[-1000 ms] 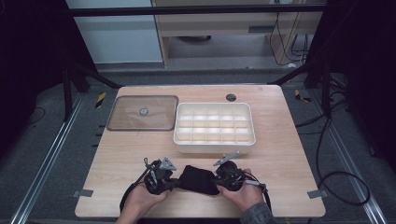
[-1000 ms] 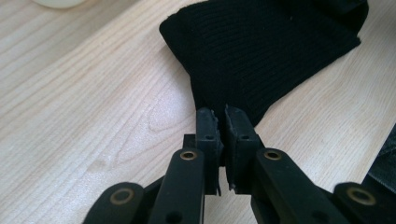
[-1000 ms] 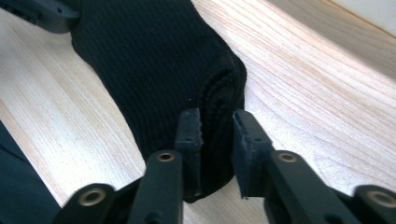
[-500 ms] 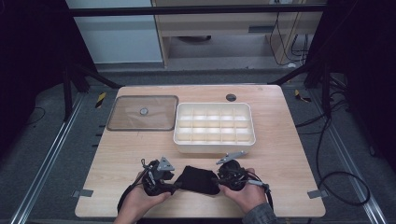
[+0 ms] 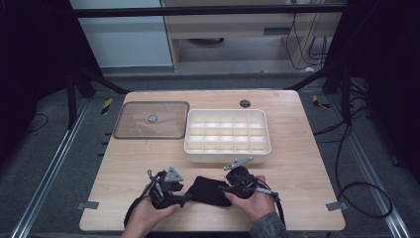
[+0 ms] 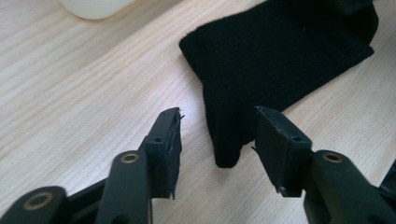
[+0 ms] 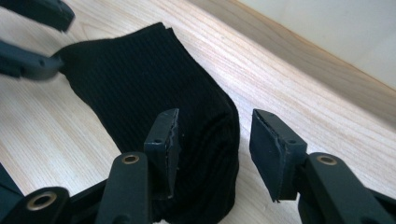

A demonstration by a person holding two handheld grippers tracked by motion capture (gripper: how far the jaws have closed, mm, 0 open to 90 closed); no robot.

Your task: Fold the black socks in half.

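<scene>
A folded black ribbed cloth (image 5: 210, 191) lies flat on the wooden table (image 5: 307, 198) near its front edge. My left gripper (image 5: 185, 199) is at the cloth's left end. In the left gripper view it (image 6: 217, 133) stands open with a corner of the cloth (image 6: 275, 56) between the jaws, which have just opened; the pads do not press on it. My right gripper (image 5: 225, 188) is at the cloth's right end. In its own view it (image 7: 215, 140) is open, its jaws just widened, and the folded edge of the cloth (image 7: 140, 79) lies loose between them.
A white tray with several compartments (image 5: 228, 154) stands just behind the cloth, close to the right gripper. A clear lid (image 5: 151, 120) lies to its left. A small round hole (image 5: 244, 103) is near the table's far edge. The front edge is just below the hands.
Both hands stay beside the cloth with hardly any shift. The cloth lies in the same place.
</scene>
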